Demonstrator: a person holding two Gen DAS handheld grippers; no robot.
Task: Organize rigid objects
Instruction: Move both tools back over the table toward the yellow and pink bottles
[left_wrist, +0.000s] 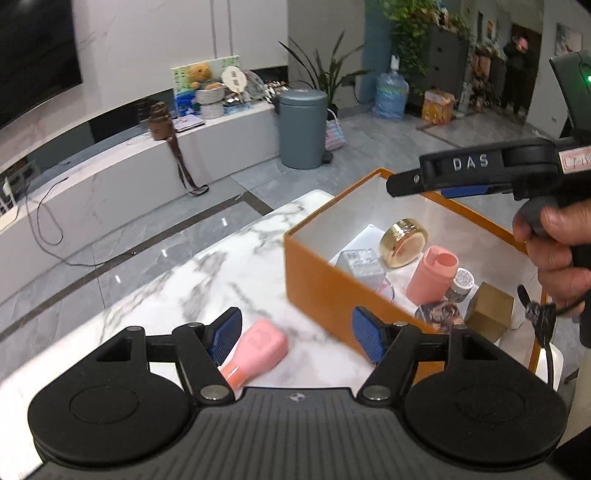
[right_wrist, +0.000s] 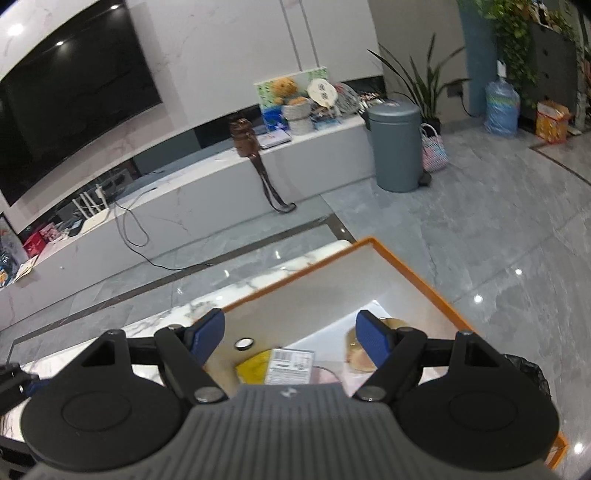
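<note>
An orange box stands on the marble table. It holds a gold round jar, a pink cylinder, a silver carton and other small items. A pink bottle lies on the table left of the box, between the fingers of my open left gripper, which does not touch it. My right gripper is open and empty above the box; it also shows in the left wrist view. Below it lie a labelled carton and the gold jar.
A grey bin stands on the tiled floor beyond the table. A long white TV bench with a brown bag and a trailing cable runs along the wall. A water jug and plants are at the back.
</note>
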